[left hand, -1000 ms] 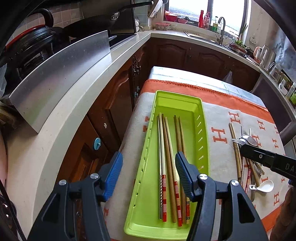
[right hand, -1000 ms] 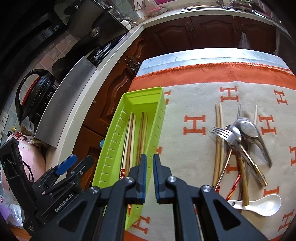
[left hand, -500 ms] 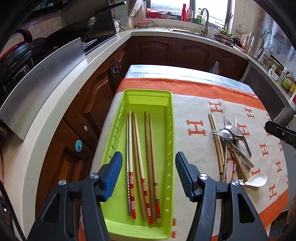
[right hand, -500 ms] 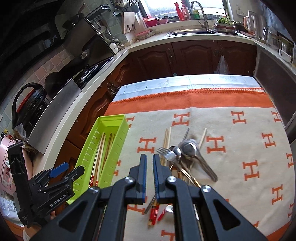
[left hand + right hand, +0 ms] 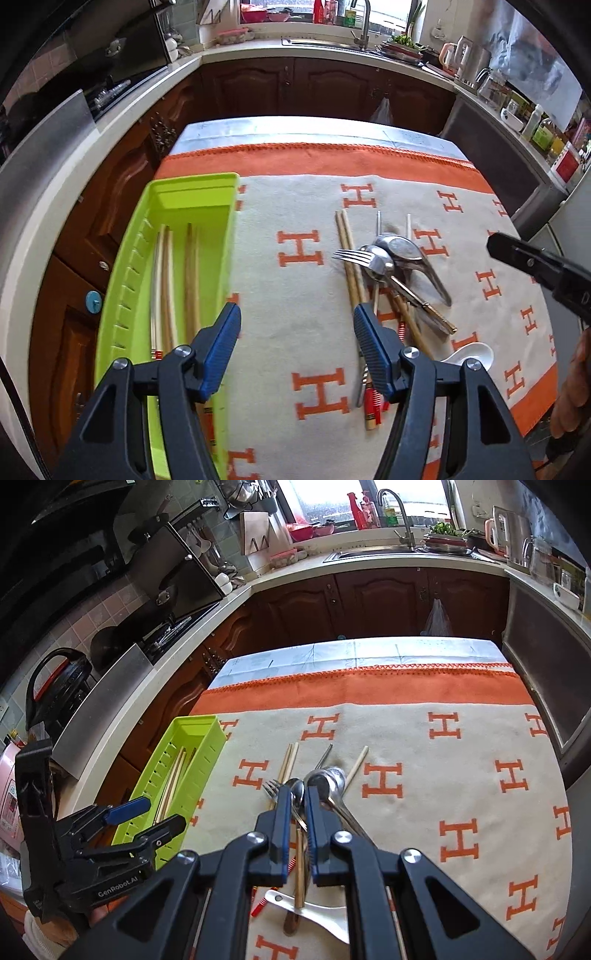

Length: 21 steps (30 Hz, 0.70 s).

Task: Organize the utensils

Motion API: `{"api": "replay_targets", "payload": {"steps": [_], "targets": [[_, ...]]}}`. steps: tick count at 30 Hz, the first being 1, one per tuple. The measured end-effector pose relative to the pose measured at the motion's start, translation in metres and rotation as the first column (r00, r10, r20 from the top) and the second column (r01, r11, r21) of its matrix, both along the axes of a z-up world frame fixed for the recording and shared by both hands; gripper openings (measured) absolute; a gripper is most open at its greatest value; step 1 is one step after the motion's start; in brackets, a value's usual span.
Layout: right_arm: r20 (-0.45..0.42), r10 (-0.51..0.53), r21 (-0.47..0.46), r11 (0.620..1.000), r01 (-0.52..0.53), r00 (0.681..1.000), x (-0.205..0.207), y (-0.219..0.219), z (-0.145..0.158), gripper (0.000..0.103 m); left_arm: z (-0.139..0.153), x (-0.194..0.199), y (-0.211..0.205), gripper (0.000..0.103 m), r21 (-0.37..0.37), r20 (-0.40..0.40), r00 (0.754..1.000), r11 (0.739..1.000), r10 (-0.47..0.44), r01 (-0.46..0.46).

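Chopsticks [image 5: 168, 280] lie in the lime-green plastic tray [image 5: 122, 295], now shifted to the frame's lower left. Left gripper [image 5: 295, 347] gapes wide, empty. Centre-right, the steel cutlery heap [image 5: 388, 266] looms nearer. Right gripper [image 5: 295, 805] stays nearly closed, empty.

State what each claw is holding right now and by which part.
Nothing is held. The left claw is wide open above the cloth; the right claw is nearly closed but empty, above the utensil pile.
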State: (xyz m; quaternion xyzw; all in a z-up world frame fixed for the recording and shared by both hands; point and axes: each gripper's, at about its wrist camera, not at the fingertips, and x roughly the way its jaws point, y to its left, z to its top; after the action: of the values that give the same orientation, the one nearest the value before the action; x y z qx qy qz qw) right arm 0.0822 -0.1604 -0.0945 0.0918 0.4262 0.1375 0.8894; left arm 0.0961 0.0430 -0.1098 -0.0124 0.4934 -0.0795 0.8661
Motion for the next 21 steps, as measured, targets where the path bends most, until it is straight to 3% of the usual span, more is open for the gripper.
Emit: {"api": "replay_targets", "payload": {"steps": [4, 10, 15, 19, 21], "targets": [[-0.033, 0.022, 0.003, 1.0, -0.022, 0.999, 0.009, -0.01, -0.019, 0.008, -0.024, 0.022, -0.004, 0.062, -0.169, -0.105, 0.995, 0.985, -0.002, -0.016], [-0.064, 0.043, -0.029, 0.999, -0.045, 0.997, 0.029, -0.017, -0.048, 0.008, -0.049, 0.049, -0.01, 0.06, -0.306, -0.167, 0.986, 0.949, 0.03, -0.081], [-0.105, 0.077, -0.019, 0.997, -0.079, 0.991, 0.047, -0.02, -0.071, 0.011, -0.064, 0.068, -0.021, 0.06, -0.367, -0.199, 0.979, 0.924, 0.038, -0.11], [-0.127, 0.128, 0.04, 0.991, -0.124, 0.984, 0.056, -0.02, -0.084, 0.022, -0.075, 0.078, -0.032, 0.058, -0.367, -0.224, 0.974, 0.922, 0.039, -0.122], [-0.142, 0.151, 0.079, 0.987, -0.141, 0.978, 0.059, -0.022, -0.09, 0.026, -0.077, 0.081, -0.035, 0.05, -0.363, -0.226, 0.973, 0.924, 0.037, -0.119]]}}
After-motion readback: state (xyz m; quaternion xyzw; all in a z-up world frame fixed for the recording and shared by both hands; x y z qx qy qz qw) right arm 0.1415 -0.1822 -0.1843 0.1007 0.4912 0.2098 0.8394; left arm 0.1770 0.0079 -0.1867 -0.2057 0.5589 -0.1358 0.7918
